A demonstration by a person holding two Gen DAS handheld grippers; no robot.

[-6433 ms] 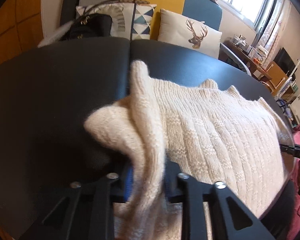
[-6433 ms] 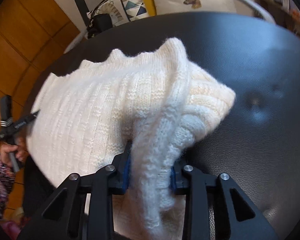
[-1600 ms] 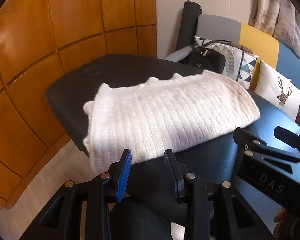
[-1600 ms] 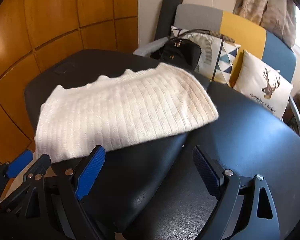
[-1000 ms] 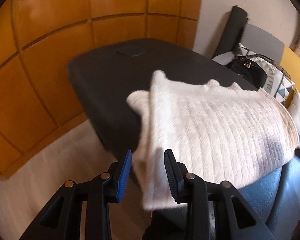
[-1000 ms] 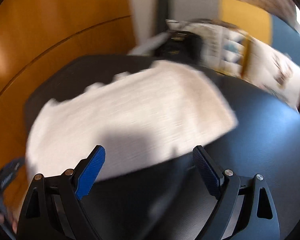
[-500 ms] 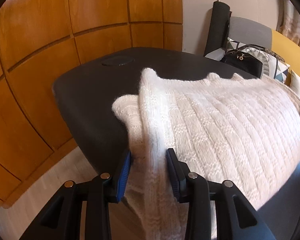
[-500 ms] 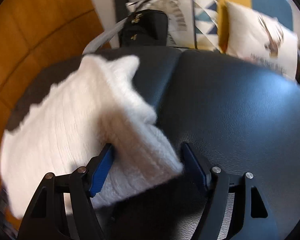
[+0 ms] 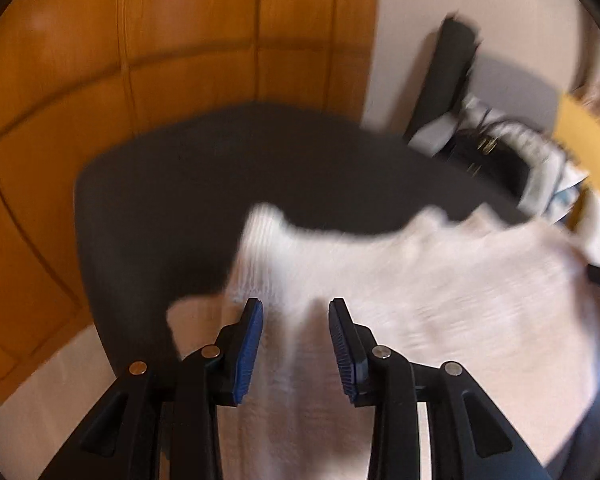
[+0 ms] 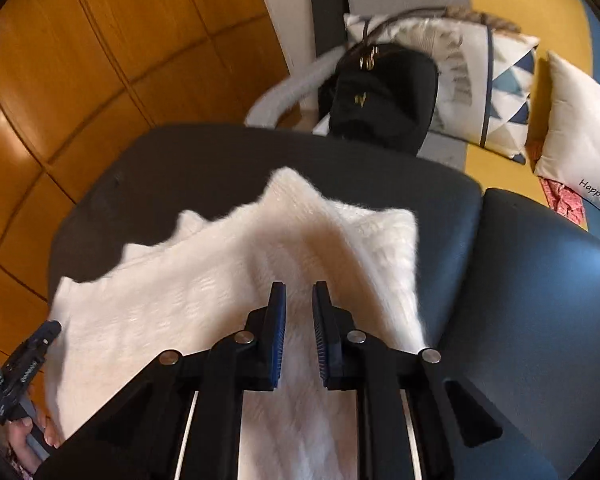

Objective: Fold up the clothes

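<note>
the sweater [image 10: 236,292] lies folded on the dark worktop [image 10: 540,280], its near edge hanging off toward the person, with both claws at that edge. the right claw [image 10: 299,332] has knit bunched between its blue pads and is closing on it; the gap is narrow and the fabric ridges up ahead of the tips. the left claw [image 9: 295,344] stands partly open with the sweater [image 9: 420,300] filling the gap; in the blurred left view i cannot tell for sure whether the pads press on it, though the cloth seems to touch both.

risks, as i judge them: the right claw may pinch only the top layer of the fold, so a lift would peel the layers apart and undo the fold. if the left grip is loose, one corner would slip out as the edge is carried over, leaving a skewed fold. fluffy knit can slide between the pads. the sweater already overhangs the worktop edge, so a dropped corner could drag it toward the floor. a bag [image 10: 384,96] sits beyond the worktop, well clear.
</note>
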